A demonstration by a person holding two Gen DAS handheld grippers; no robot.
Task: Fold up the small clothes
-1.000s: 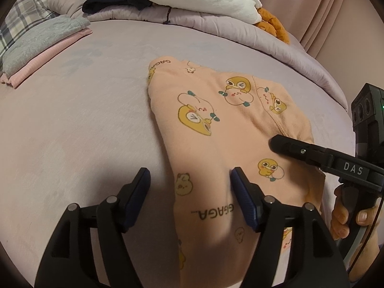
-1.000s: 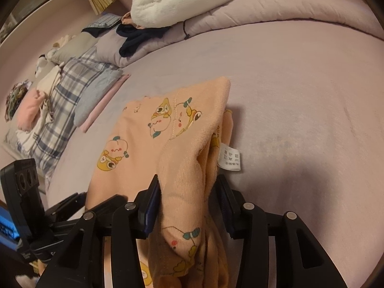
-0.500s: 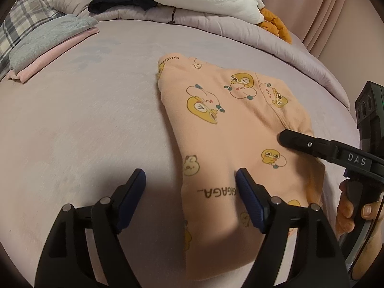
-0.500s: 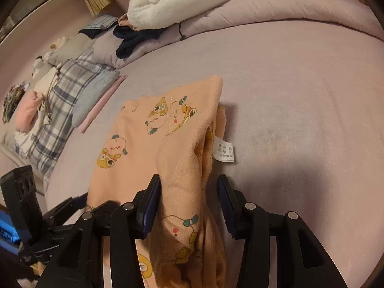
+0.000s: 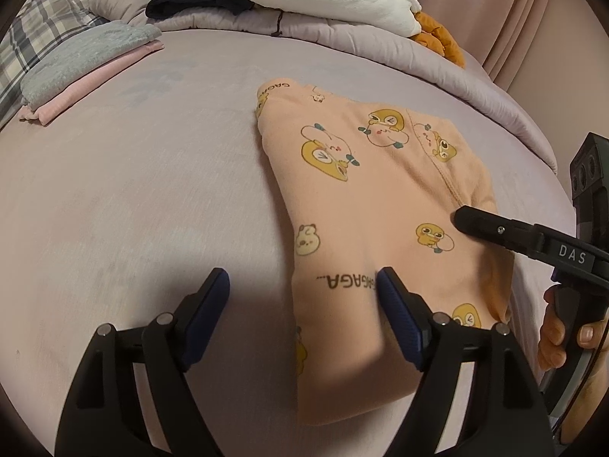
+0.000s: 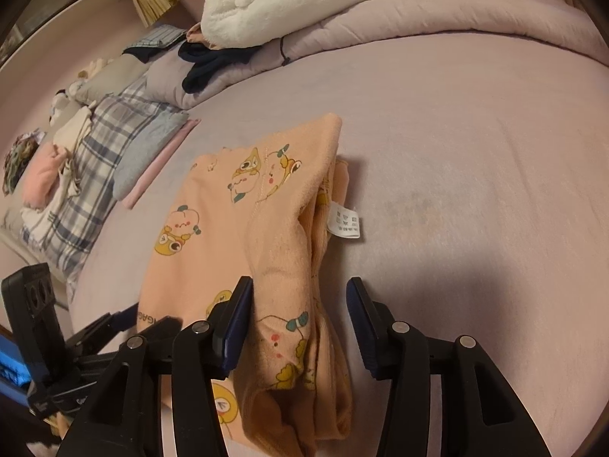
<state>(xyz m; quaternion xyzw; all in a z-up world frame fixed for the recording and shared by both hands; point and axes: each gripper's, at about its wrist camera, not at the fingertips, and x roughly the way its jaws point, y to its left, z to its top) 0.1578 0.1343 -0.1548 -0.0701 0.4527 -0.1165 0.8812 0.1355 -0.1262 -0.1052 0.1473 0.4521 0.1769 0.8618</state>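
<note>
Peach garment (image 5: 373, 205) lies folded mid-bed (image 5: 133, 198). Your left claw (image 5: 302, 297) is apart, opening, empty. Right claw (image 6: 298, 320) is apart around the raised fold; lifting away carelessly could snag it and undo the fold.

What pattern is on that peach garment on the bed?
Yellow cartoon chicks and small animals on the peach garment, clearest in the left wrist view.

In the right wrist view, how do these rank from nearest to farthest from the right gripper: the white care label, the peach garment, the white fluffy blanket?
From the right gripper:
1. Peach garment, between its fingers.
2. White care label, at the garment's right edge, further up.
3. White fluffy blanket, far back on the rolled duvet.
</note>
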